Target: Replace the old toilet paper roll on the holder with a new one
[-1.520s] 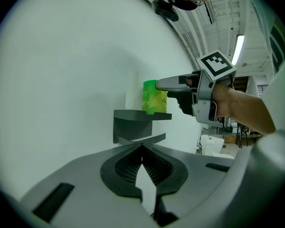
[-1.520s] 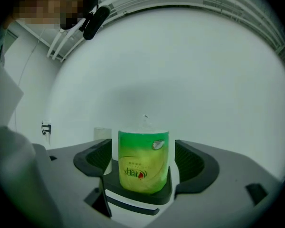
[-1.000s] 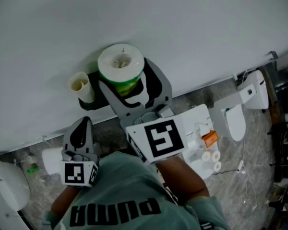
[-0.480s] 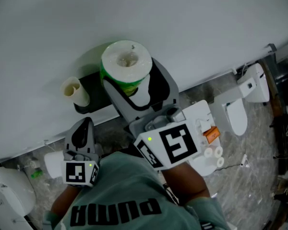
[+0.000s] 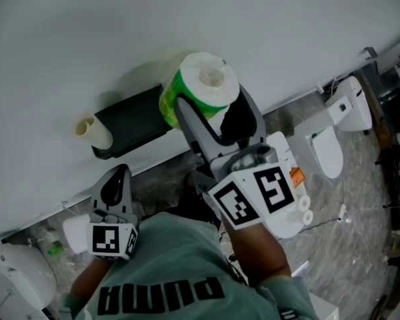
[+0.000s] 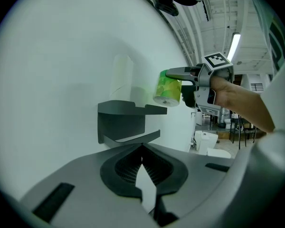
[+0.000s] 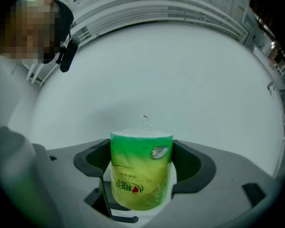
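Over the last second the right gripper (image 5: 212,105) has carried the new toilet paper roll (image 5: 203,89) from the middle of the holder (image 5: 130,119) toward the upper right of the head view. The roll now sits past the holder's right end, and the whole dark shelf shows. The left gripper (image 5: 115,179) has stayed at the lower left.

A plain white wall (image 5: 187,19) fills the upper half of the head view. Below it a strip of mottled stone floor (image 5: 360,232) runs along the bottom right, with a white toilet (image 5: 327,165) standing on it. The person's green shirt (image 5: 167,272) takes up the bottom centre.

The right gripper reaches up from the centre of the frame. Its grey jaws are spread about as wide as the roll and hold it by its sides. In the right gripper view the roll stands upright between them in a green and yellow wrapper, with the wall behind it.

The holder is a dark grey shelf fixed to the wall, left of centre in the head view. In the left gripper view it appears left of centre, with the roll held beside its right end and slightly higher.

The left gripper points up toward the holder from below. Its jaws are closed together with nothing between them.

The old roll (image 5: 87,131), a pale cardboard tube, stands upright at the holder's left end, well apart from the new roll.
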{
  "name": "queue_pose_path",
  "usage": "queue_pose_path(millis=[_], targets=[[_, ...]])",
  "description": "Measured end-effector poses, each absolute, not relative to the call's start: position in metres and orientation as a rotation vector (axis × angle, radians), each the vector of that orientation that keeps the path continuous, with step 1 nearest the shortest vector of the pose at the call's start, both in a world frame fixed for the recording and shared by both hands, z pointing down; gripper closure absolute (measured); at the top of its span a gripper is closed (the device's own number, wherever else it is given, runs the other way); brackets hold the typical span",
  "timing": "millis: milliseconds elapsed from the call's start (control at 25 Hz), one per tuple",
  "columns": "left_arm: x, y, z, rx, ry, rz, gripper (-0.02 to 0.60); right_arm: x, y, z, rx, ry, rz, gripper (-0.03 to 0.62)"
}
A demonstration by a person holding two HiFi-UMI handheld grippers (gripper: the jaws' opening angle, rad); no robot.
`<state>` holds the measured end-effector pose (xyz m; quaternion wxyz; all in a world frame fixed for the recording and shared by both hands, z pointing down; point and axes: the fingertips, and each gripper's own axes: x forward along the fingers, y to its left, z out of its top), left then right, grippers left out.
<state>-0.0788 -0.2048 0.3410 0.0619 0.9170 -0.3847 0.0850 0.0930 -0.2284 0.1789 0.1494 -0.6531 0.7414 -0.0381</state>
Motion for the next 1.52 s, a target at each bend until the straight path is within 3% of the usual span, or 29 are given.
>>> queue_pose_path(millis=[640, 1520], targets=[[-0.066, -0.197, 0.353, 2.782, -1.121, 0.340, 0.577, 0.158, -0.225, 0.252, -1.859, 1.864, -0.472, 0.194], [-0.071, -0.198, 0.358, 2.765, -1.134, 0.371, 0.577, 0.137, -0.245, 0.342, -1.451, 1.542, -0.994, 0.195]])
